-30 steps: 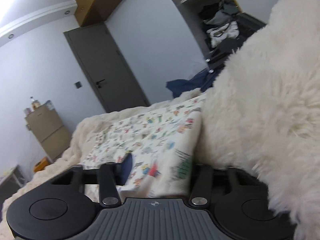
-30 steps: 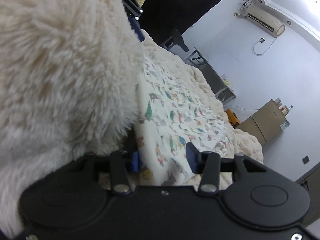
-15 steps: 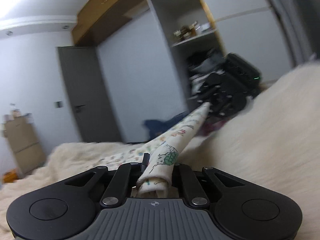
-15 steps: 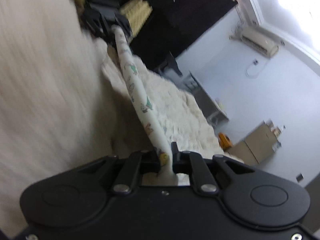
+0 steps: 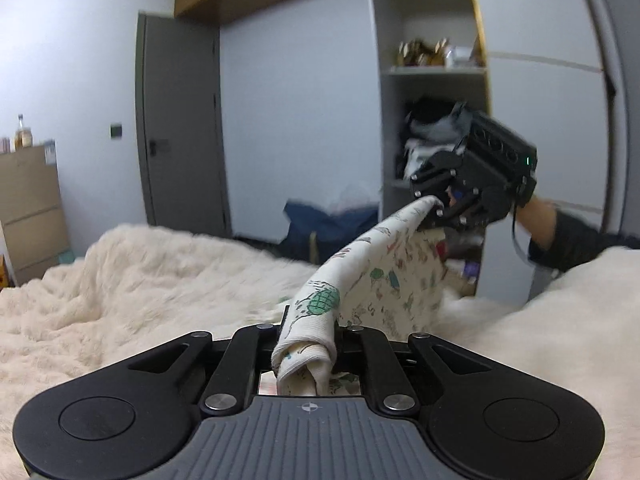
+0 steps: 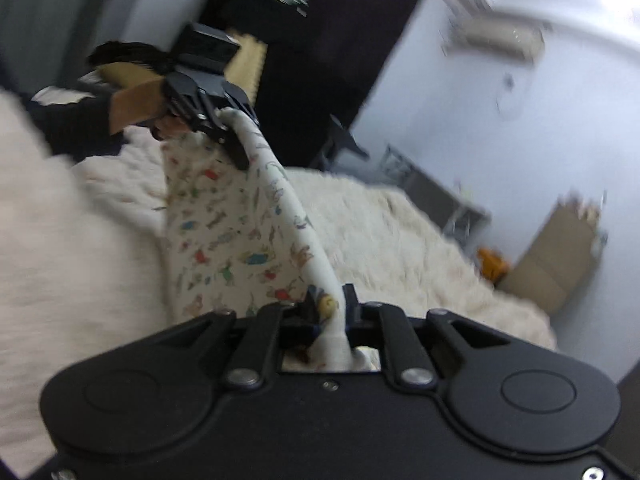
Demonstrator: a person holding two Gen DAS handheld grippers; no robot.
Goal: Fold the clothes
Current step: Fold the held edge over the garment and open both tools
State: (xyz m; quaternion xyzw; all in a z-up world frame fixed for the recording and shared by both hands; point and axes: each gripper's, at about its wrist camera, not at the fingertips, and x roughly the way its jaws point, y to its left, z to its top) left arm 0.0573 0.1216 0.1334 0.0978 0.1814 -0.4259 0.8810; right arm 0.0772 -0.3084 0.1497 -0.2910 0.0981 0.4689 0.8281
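Note:
A white garment with a small colourful print (image 5: 380,280) hangs stretched between my two grippers above a fluffy cream blanket (image 5: 152,280). My left gripper (image 5: 310,328) is shut on one end of its edge. My right gripper (image 6: 330,308) is shut on the other end. In the left wrist view the right gripper (image 5: 436,210) shows at the far end of the cloth. In the right wrist view the garment (image 6: 232,232) hangs down from its taut edge, and the left gripper (image 6: 224,128) holds the far end.
A grey door (image 5: 180,128) and a tan cabinet (image 5: 28,208) stand beyond the bed. An open shelf unit (image 5: 432,120) holds dark clothes. A blue heap (image 5: 328,228) lies by the wall. A desk (image 6: 436,192) and an orange object (image 6: 494,264) are past the bed.
Both grippers closed on the garment's edge a second ago and have lifted it off the blanket. The cloth now hangs stretched between them, higher than half a second ago.

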